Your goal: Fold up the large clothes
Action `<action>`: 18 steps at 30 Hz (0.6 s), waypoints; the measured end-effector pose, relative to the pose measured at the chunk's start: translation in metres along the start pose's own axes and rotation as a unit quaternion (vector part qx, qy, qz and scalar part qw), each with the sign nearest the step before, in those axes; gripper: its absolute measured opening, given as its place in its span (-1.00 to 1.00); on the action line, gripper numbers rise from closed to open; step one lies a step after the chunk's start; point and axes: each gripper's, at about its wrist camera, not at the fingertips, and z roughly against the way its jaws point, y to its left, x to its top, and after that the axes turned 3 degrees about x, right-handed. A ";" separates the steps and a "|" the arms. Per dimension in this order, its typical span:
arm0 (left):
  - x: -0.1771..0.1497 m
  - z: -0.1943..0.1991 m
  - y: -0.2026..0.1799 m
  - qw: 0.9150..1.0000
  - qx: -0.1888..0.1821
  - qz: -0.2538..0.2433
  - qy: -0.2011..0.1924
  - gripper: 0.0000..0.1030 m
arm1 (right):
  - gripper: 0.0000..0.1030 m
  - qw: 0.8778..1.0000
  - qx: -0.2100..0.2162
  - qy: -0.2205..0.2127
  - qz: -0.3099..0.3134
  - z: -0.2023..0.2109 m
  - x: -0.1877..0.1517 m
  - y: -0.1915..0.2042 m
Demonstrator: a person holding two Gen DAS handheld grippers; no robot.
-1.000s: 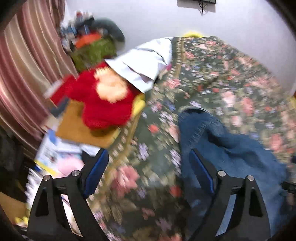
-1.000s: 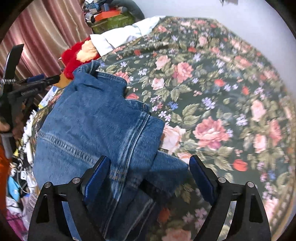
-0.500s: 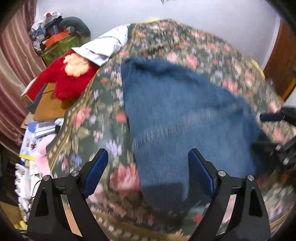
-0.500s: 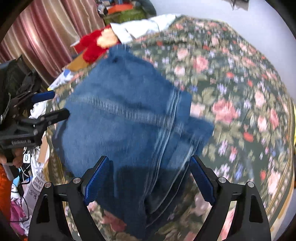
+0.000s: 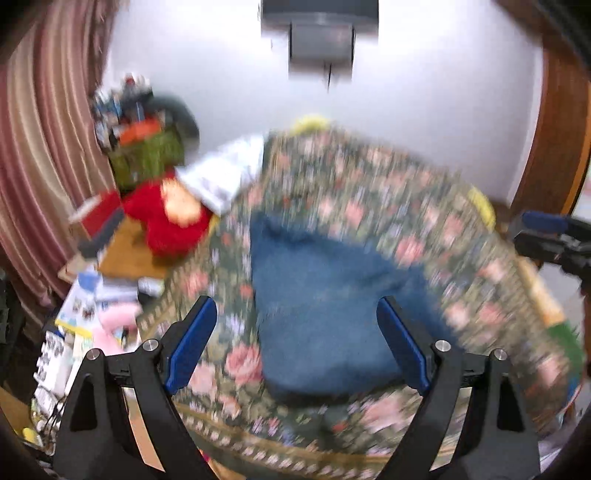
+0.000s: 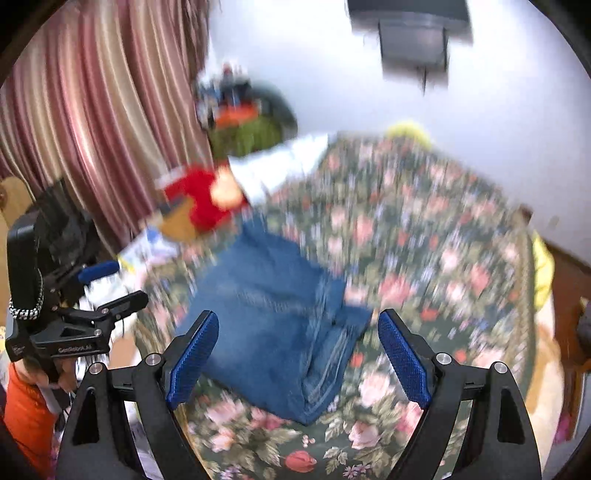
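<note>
Denim, blue and heavy, now lies as a compact folded slab of jeans on the dark green bedspread printed with pink roses, toward its near left edge. A second ago both claws hung low, right over the cloth, with the garment filling their views; now both have pulled up and back, so the whole bundle shows with wall and the dark wall-mounted box at twelve o'clock. The left gripper stands wide apart with nothing between its blue pads, the folded jeans well beyond it at about one o'clock from its middle. The right gripper is just as wide and equally empty; from its view the slab sits at eleven o'clock, its stitched seam running down toward six. Both pictures are smeared by motion, so finer creases cannot be read. At ten o'clock of the jeans a red plush toy with a pale face rests off the bed's edge beside a white folded cloth, and the pink striped curtain hangs at nine. My reading: the fold has been laid and let go, the hands are retreating, and this garment looks finished or close to it.
</note>
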 end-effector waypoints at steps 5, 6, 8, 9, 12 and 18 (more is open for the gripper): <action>0.024 0.075 -0.015 0.994 -0.011 0.007 -0.113 0.73 | 0.69 0.990 -0.014 -0.133 0.033 0.083 0.012 0.038; 0.026 0.091 -0.020 0.991 -0.010 0.007 -0.135 0.73 | 0.69 0.987 -0.016 -0.153 0.037 0.096 0.011 0.045; 0.026 0.114 -0.027 0.986 -0.010 0.008 -0.167 0.73 | 0.69 0.980 -0.020 -0.190 0.044 0.121 0.008 0.059; 0.025 0.125 -0.031 0.983 -0.011 0.009 -0.181 0.73 | 0.69 0.977 -0.024 -0.205 0.045 0.130 0.006 0.065; 0.017 0.149 -0.040 0.977 0.002 0.013 -0.213 0.73 | 0.69 0.970 -0.032 -0.238 0.038 0.153 -0.004 0.078; -0.005 0.170 -0.046 0.970 0.019 0.036 -0.239 0.74 | 0.85 0.968 -0.044 -0.246 0.017 0.166 -0.026 0.088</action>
